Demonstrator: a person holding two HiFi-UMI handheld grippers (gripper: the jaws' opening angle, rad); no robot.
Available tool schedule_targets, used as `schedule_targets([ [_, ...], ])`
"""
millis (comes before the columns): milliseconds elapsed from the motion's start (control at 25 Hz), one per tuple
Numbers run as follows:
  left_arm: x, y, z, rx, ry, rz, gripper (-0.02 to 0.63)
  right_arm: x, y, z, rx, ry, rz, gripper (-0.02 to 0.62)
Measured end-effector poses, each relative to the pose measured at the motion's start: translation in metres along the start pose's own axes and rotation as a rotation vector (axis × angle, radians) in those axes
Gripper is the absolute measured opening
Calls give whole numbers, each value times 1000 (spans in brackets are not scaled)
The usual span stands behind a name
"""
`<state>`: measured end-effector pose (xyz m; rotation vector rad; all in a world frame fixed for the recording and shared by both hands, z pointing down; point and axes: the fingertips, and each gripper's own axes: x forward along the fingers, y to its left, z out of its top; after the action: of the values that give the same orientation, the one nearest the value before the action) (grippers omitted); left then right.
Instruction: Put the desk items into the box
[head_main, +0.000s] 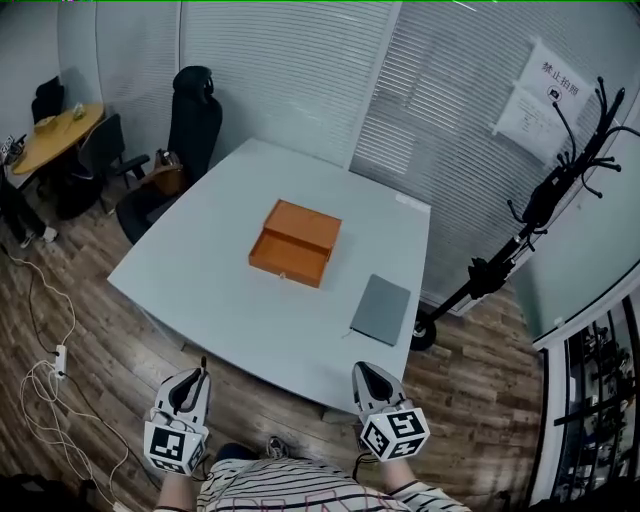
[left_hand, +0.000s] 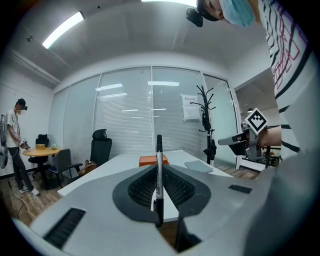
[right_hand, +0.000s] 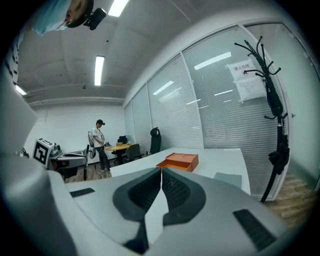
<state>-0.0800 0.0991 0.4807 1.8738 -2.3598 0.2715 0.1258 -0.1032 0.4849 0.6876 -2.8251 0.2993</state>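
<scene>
An open orange box (head_main: 295, 243) sits mid-table on the white table (head_main: 200, 290), with a grey notebook (head_main: 381, 309) to its right near the front edge. Both grippers hover in front of the table's near edge, short of it. My left gripper (head_main: 196, 383) is shut on a black pen (left_hand: 159, 150) that stands upright between its jaws, its tip poking out (head_main: 203, 366). My right gripper (head_main: 367, 379) is shut with nothing in it; its tips (right_hand: 161, 170) point toward the box (right_hand: 177, 161) and the notebook (right_hand: 227, 179).
A black office chair (head_main: 190, 120) stands at the table's far left corner. A black coat rack (head_main: 545, 200) leans at the right. A round wooden table (head_main: 55, 135) is at back left, and a person (left_hand: 15, 145) stands beside it. Cables (head_main: 45, 380) lie on the floor.
</scene>
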Motion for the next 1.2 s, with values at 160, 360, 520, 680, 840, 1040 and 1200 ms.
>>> schedule_targets([
  [160, 24, 12, 0, 9, 1, -30, 55, 19, -4, 0, 7, 6, -18, 26],
  [360, 58, 45, 4, 14, -6, -89, 55, 46, 0, 3, 26, 2, -77, 26],
  [520, 90, 77, 12, 31, -12, -167, 55, 70, 5, 10, 56, -12, -160, 26],
  [680, 119, 108, 23, 63, -14, -259, 55, 89, 18, 17, 88, -30, -244, 26],
  [840, 142, 137, 33, 104, -27, -342, 55, 108, 36, 21, 113, -48, -310, 26],
  [1040, 168, 162, 36, 151, -33, -436, 55, 124, 56, 19, 140, -66, -388, 26],
  [1200, 189, 169, 37, 190, -45, -514, 55, 131, 66, 14, 161, -77, -450, 26],
])
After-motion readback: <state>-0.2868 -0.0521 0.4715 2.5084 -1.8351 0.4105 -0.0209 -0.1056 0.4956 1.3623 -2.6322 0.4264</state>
